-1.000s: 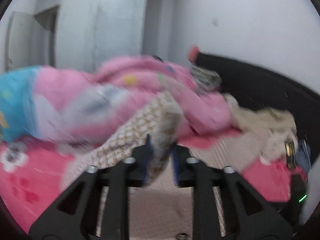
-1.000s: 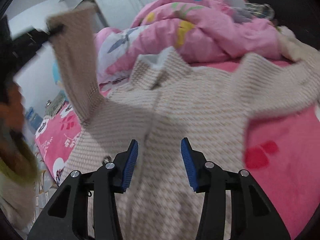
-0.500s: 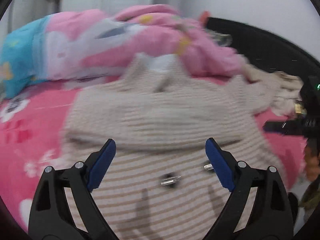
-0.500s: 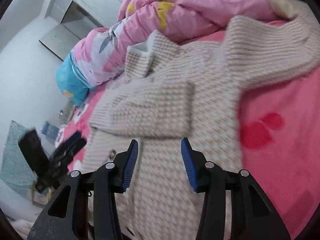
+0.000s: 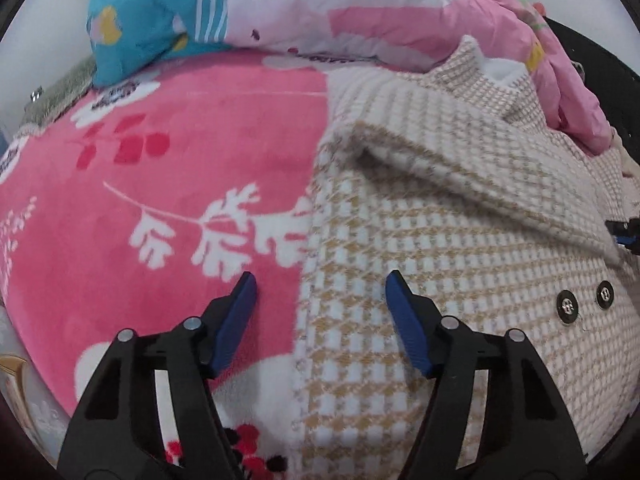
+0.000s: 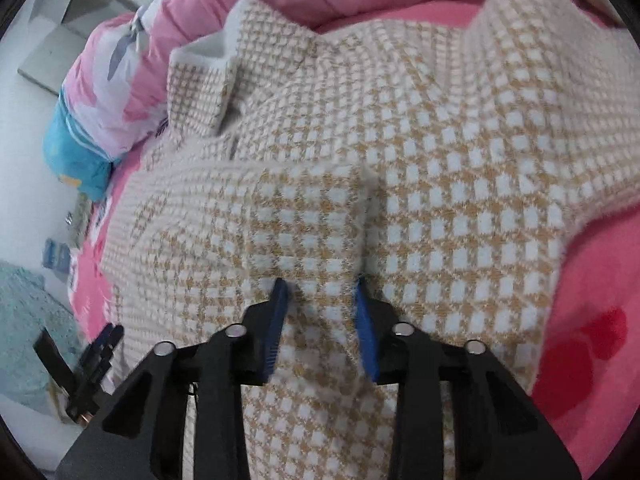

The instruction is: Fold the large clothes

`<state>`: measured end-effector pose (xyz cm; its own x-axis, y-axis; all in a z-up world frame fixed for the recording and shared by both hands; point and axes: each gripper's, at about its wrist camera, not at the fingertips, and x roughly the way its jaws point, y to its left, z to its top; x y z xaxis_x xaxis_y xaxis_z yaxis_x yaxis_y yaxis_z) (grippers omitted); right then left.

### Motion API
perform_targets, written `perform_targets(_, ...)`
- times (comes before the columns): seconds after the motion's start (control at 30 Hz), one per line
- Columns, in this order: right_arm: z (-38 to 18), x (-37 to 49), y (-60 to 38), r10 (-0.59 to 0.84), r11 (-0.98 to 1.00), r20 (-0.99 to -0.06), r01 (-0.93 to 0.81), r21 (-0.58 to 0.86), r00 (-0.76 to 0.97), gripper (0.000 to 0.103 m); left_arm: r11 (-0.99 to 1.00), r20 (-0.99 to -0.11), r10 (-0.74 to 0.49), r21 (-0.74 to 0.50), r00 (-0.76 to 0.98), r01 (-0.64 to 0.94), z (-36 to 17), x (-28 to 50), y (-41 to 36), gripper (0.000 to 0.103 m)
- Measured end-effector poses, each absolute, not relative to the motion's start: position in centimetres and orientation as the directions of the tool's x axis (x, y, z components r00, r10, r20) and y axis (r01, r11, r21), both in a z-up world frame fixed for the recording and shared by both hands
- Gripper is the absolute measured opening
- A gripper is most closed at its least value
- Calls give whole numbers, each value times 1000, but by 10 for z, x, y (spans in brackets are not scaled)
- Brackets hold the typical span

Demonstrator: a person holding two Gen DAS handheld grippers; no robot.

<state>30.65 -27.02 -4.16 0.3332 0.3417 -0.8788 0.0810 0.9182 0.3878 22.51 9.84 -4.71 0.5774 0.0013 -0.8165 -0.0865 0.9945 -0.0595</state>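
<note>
Bare pink blanket [image 5: 160, 208] left of the coat [image 5: 460, 264] is flat and free, open run toward the near bed edge. Left gripper [image 5: 320, 292] straddles the coat's left edge, jaws apart and just narrowing, nothing pinched, room on its outer side. Folded sleeve [image 5: 460, 160] lies as a raised ridge across the coat, blocking a low pass ahead. Bunched quilt [image 5: 360, 12] and blue pillow [image 5: 152, 16] wall off the far side. Right gripper [image 6: 322, 292] jaws just closed in on a coat fold. Open blanket to its right [image 6: 592, 320].
</note>
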Motion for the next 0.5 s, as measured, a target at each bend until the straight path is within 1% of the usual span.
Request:
perform_targets(0.03,-38,306,-266,324,929,-884,64,365,338,9,993,-817,-5,-73,576,-94,-50,226,101,62)
perform_targets(0.13,-15,310,-262,275,950,-879,33,311,389,8,991,-816,-4,-79,577,-104,-53,228,104,60)
perform_targets(0.27,51,316,-257,262,957,-805,-37,287,532,8,991,-816,-4,-80,578,-106,-53,226,104,59)
perform_targets(0.33,65,319,-257,251,961,-786,-48,273,565,8,991,-818,-5,-81,576,-106,-53,226,104,58)
perform_targets(0.4,60,327,-261,243,962,-790,-34,271,563,8,991,-818,-4,-80,576,-107,-53,226,104,58)
perform_targets(0.5,18,337,-269,229,966,-842,-7,259,489,8,991,-816,-1,-78,577,-108,-54,226,104,58)
